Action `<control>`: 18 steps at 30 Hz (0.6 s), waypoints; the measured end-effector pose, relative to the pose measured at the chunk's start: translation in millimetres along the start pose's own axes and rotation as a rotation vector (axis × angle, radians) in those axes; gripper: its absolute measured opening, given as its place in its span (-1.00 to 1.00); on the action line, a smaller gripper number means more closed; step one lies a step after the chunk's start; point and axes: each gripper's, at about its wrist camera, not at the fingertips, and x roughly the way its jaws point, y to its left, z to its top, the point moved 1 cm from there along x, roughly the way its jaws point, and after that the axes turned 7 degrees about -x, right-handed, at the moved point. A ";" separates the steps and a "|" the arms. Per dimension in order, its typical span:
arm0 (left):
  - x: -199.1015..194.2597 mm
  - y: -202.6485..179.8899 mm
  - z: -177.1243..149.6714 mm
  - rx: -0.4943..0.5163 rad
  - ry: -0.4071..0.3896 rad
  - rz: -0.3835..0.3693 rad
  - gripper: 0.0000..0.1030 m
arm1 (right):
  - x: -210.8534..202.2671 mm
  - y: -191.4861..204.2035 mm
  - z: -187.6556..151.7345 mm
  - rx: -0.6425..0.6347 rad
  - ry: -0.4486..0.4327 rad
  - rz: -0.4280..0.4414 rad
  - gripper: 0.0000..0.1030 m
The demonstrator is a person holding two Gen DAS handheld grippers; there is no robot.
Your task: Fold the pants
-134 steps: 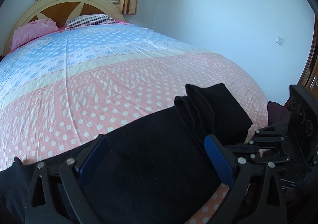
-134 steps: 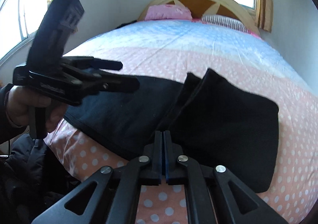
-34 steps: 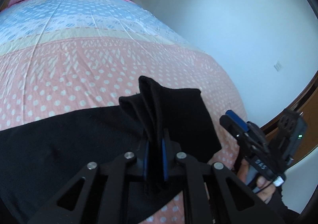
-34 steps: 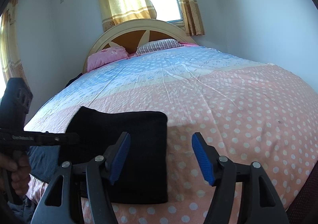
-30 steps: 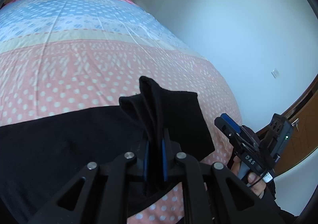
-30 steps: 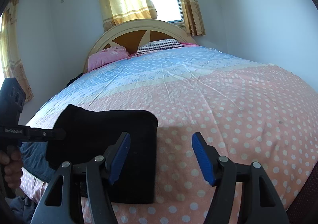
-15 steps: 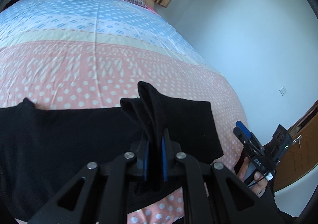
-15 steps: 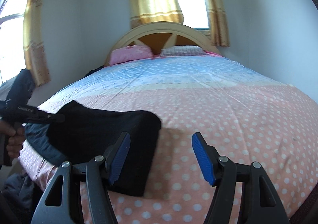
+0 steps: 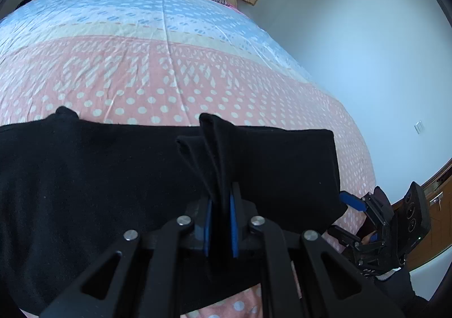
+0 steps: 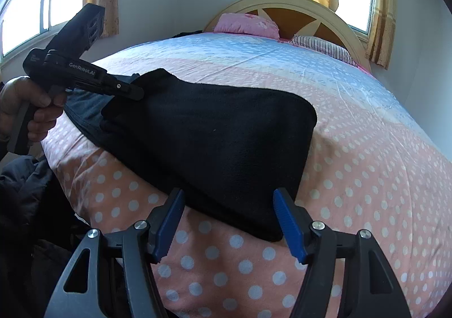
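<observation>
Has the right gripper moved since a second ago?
Yes. The right gripper has swung left and nearer the pants; the headboard now sits further right.

Black pants (image 9: 99,176), soft fleece-like fabric, lie across the near edge of the bed, partly folded. One end is doubled over into a thick multi-layer section (image 10: 226,143) with a rounded far corner. A bunched ridge of layers (image 9: 217,154) stands up from the folded part, lifted off the rest. The remaining length spreads flat to the left, one small corner peaking up (image 9: 65,112).
</observation>
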 end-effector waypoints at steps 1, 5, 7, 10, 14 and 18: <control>2.0 -0.7 -0.8 0.019 0.003 0.013 -0.76 | 1.3 1.1 -0.1 -0.005 0.000 0.004 0.41; 8.4 0.5 -6.3 0.040 0.003 0.043 -0.74 | -1.4 5.7 0.4 -0.024 -0.002 -0.001 0.42; 8.5 3.4 -7.2 0.035 -0.002 0.035 -0.74 | -7.2 2.8 1.8 0.013 -0.018 0.023 0.42; 9.9 7.4 -5.9 0.023 -0.005 0.031 -0.74 | -19.4 -9.2 10.7 0.112 -0.085 0.053 0.42; 12.1 2.3 -9.6 0.058 -0.017 0.064 -0.70 | -25.2 -22.0 30.1 0.239 -0.157 0.090 0.42; 11.1 -3.3 -12.9 0.100 -0.038 0.105 -0.63 | 6.5 -9.8 38.8 0.243 -0.044 0.151 0.43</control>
